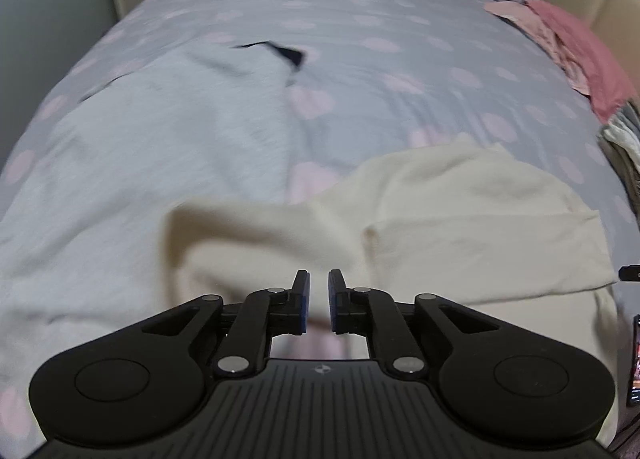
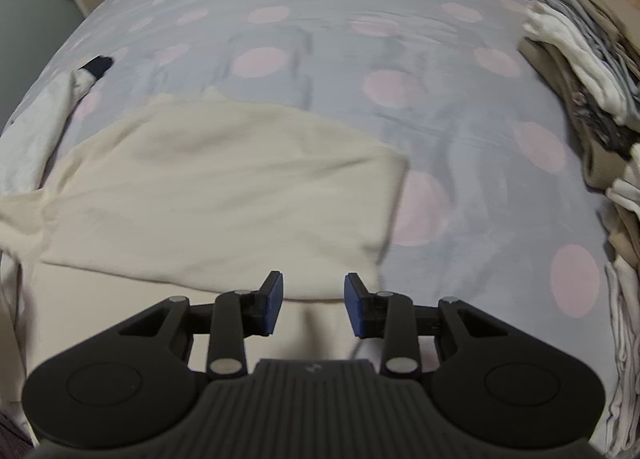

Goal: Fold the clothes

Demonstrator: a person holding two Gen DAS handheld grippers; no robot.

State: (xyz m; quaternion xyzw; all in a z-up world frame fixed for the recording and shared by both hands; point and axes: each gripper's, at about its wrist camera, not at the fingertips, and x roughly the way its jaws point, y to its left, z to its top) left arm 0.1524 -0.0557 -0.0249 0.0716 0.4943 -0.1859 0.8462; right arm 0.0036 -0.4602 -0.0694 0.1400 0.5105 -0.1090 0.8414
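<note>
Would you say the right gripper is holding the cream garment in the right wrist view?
No, the right gripper has its jaws apart with nothing pinched between them, and the cream garment lies flat on the bed beneath it.

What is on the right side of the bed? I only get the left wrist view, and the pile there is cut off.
Observer: A tall stack of folded clothes, white, grey and beige, lines that edge of the bed.
Operator: Are the right tongs holding my cream top?
Observer: No, the right tongs stand open above the cream top, with nothing between them.
Operator: Anything more near me?
Observer: White cloth drapes down at the stack's near end.
</note>
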